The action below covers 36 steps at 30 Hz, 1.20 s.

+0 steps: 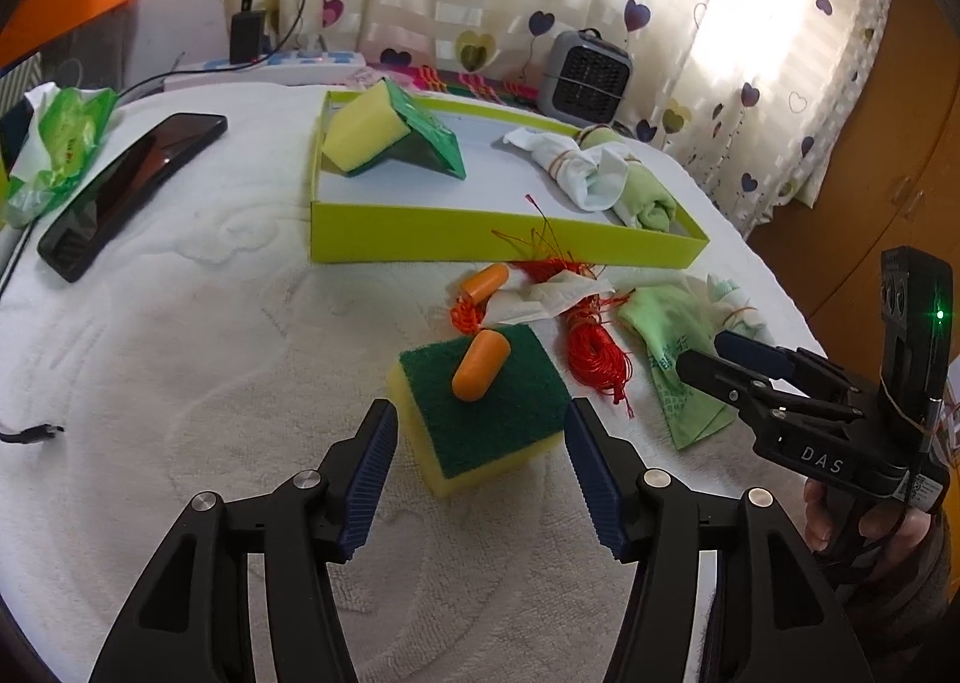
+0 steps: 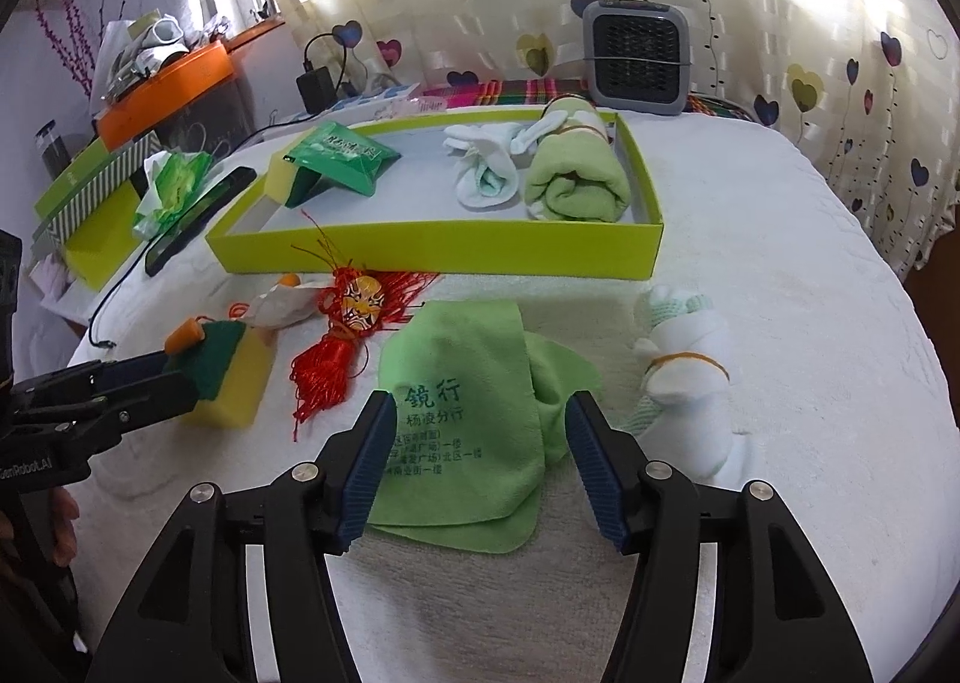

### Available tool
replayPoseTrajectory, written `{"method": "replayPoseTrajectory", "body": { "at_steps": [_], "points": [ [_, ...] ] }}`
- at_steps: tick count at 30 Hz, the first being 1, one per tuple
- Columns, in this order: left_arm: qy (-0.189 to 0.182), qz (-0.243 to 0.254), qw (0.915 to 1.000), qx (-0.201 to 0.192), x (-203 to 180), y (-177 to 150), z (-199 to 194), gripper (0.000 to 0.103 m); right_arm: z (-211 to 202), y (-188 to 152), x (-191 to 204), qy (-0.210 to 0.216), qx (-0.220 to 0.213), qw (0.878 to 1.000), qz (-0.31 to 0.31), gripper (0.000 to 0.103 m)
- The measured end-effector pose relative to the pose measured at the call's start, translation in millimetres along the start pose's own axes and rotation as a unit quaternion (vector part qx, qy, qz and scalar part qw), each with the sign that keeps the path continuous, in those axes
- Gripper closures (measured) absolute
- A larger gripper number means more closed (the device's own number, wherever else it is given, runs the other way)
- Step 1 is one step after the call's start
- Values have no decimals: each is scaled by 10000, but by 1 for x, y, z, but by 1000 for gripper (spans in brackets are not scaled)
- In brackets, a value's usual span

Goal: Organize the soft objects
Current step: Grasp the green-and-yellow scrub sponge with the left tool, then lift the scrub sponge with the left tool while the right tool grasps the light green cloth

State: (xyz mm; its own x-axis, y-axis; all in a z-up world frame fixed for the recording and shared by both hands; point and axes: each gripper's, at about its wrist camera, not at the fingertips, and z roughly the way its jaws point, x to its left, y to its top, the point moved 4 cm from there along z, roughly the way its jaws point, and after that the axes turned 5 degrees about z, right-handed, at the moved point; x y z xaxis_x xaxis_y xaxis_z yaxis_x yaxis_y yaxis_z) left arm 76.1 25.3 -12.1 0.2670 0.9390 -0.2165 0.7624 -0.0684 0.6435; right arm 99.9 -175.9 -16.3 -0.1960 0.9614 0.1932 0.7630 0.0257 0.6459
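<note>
On the white-towelled tabletop [image 1: 180, 323], your left gripper [image 1: 480, 461] is hanging released around a scouring sponge [image 1: 480, 401] carrying an orange earplug [image 1: 480, 366]. Your right gripper [image 2: 477, 455] is spreading wide, pads clear, over the green cloth [image 2: 462, 413] before the yellow-green tray [image 2: 432, 254].

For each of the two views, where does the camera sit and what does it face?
Left wrist: on the left gripper, angled down at the sponge; right gripper and a hand show.
Right wrist: on the right gripper, angled down at the green cloth; left gripper shows.
Shared: yellow-green tray, sponge, cloth.
</note>
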Motion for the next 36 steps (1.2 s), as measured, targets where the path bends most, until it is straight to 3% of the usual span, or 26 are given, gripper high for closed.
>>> {"method": "replayPoseTrajectory", "body": {
  "at_steps": [13, 29, 36],
  "points": [
    [-55, 67, 9999, 142, -9, 5, 12, 39, 10, 0, 8, -161, 200, 9994, -216, 41],
    [-94, -300, 9995, 75, -5, 7, 11, 41, 10, 0, 6, -117, 191, 9996, -163, 41],
    [-203, -457, 9987, -45, 2, 6, 3, 51, 7, 1, -1, -154, 127, 9998, 5, 59]
  ]
}}
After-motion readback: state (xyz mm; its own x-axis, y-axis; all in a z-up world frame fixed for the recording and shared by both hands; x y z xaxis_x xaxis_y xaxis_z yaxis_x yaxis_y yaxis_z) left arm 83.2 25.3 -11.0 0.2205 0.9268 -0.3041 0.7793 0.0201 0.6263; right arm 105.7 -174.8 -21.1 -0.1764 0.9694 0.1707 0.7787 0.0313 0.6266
